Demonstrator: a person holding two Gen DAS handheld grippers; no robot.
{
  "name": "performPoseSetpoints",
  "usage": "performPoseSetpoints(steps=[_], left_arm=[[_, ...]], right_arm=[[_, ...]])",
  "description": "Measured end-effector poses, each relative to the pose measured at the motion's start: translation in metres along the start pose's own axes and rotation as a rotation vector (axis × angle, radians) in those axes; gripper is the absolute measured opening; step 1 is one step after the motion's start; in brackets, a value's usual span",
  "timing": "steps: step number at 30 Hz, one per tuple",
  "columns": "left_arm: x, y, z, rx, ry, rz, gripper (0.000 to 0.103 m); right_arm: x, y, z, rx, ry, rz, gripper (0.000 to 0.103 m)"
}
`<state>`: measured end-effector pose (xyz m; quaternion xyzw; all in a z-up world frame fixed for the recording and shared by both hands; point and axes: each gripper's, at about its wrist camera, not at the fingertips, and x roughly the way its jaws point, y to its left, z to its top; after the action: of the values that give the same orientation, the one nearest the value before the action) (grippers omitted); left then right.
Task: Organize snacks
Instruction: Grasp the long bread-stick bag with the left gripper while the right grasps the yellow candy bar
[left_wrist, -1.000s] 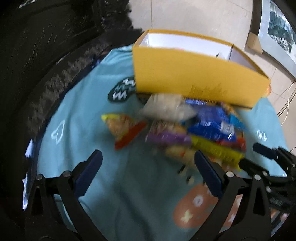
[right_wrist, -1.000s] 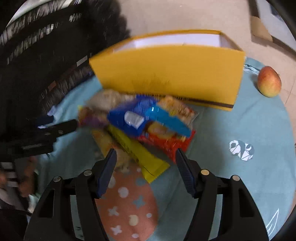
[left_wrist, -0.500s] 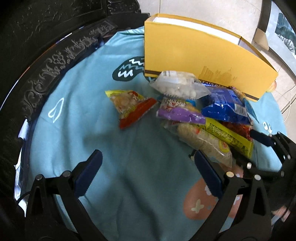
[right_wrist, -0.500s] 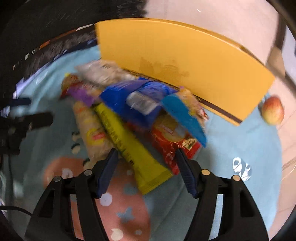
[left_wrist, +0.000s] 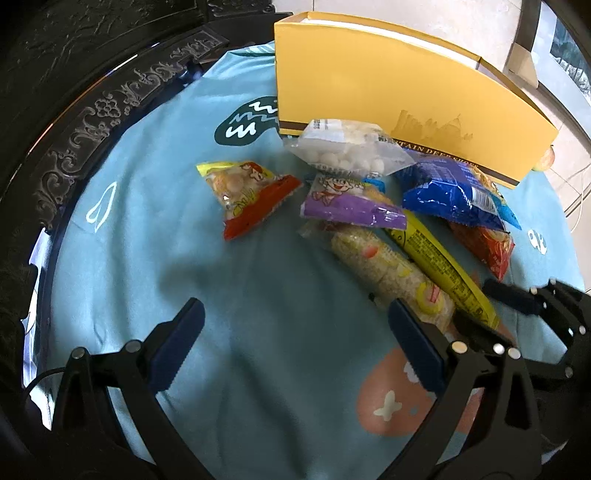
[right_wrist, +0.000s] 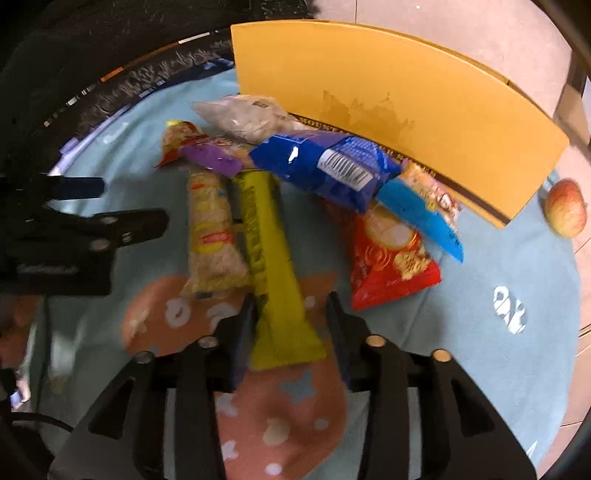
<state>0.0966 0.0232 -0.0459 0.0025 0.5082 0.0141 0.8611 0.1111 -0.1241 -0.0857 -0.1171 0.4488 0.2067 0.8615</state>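
The yellow box (left_wrist: 388, 92) stands at the far edge of the surface (left_wrist: 258, 314), snack bags (left_wrist: 351, 206) piled before it. The right gripper (right_wrist: 290, 317) straddles the yellow bar (right_wrist: 269, 251), not clenched; the left gripper (left_wrist: 291, 332) is released.

An apple (right_wrist: 566, 207) rests on the patterned blue tablecloth (left_wrist: 140, 229); carved dark furniture (left_wrist: 92, 110) behind.

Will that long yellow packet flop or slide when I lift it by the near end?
The yellow packet looks thin and long, so its far end likely droops. That end lies under the blue bag, which may shift. The right hand-held gripper straddles glossy film; probably slippery.
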Motion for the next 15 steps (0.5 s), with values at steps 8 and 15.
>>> performPoseSetpoints(steps=[8, 15], left_arm=[[0.001, 0.009, 0.000, -0.036, 0.027, -0.005, 0.101], [0.004, -0.001, 0.001, -0.046, 0.058, -0.020, 0.101]], right_arm=[[0.004, 0.000, 0.006, 0.012, -0.010, 0.004, 0.029], [-0.028, -0.038, -0.020, 0.197, -0.033, 0.118, 0.024]])
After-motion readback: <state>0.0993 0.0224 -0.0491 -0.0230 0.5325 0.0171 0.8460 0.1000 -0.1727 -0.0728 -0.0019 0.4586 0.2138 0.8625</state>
